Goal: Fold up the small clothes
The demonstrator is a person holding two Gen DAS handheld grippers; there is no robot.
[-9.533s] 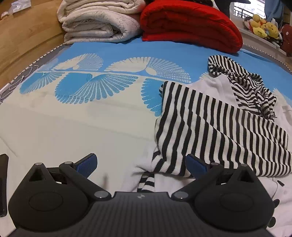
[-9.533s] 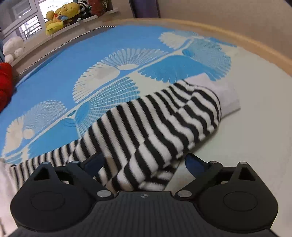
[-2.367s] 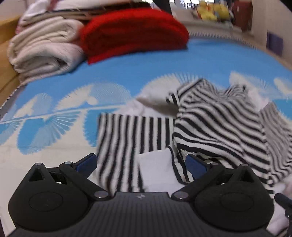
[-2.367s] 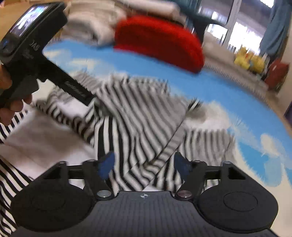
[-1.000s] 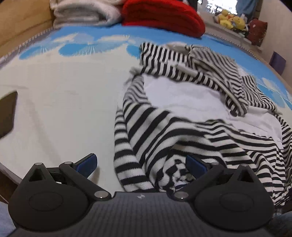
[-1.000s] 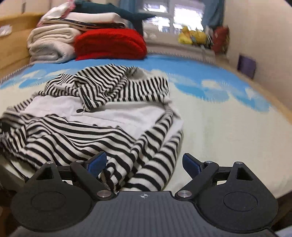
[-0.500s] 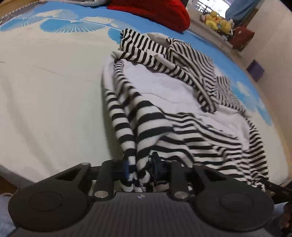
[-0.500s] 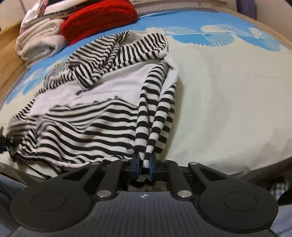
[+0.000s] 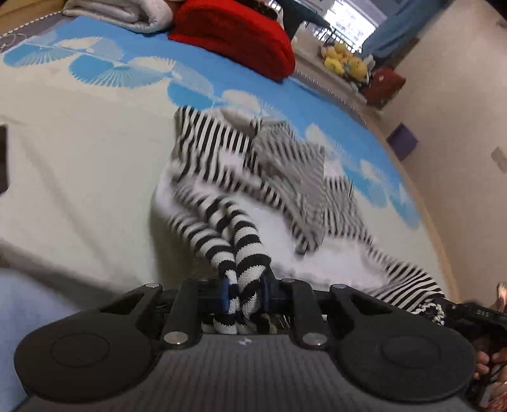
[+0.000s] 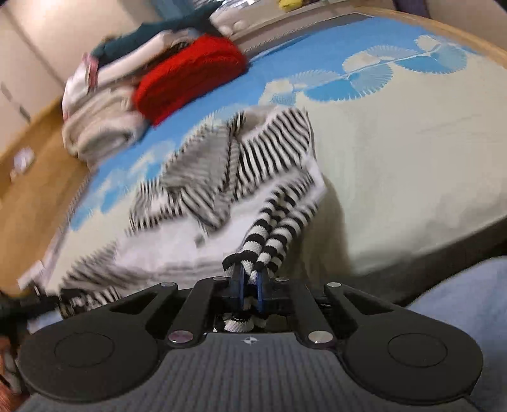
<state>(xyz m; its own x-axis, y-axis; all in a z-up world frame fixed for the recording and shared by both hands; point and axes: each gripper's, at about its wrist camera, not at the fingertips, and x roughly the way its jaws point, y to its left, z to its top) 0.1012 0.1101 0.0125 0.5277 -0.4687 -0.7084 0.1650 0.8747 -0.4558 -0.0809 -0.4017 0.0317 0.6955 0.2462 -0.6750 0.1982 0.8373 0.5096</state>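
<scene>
A black-and-white striped garment (image 9: 275,177) with a white panel lies on the bed, blurred by motion; it also shows in the right wrist view (image 10: 228,177). My left gripper (image 9: 244,293) is shut on a bunched striped edge of it near the bed's front edge. My right gripper (image 10: 248,283) is shut on another striped edge at the opposite side. The cloth stretches from each gripper up onto the bed. The right gripper and the hand holding it show at the lower right of the left wrist view (image 9: 469,313).
The bed cover (image 9: 79,158) is cream with blue fan patterns. A red folded blanket (image 9: 234,35) and pale folded blankets (image 9: 120,12) sit at the head. Plush toys (image 9: 345,61) stand on a ledge. A wall (image 9: 459,111) runs along the right. The bed's front edge is just below both grippers.
Both grippers have pulled back past the bed's front edge with the striped cloth in them. The garment has slid toward the edge and stretched out.
</scene>
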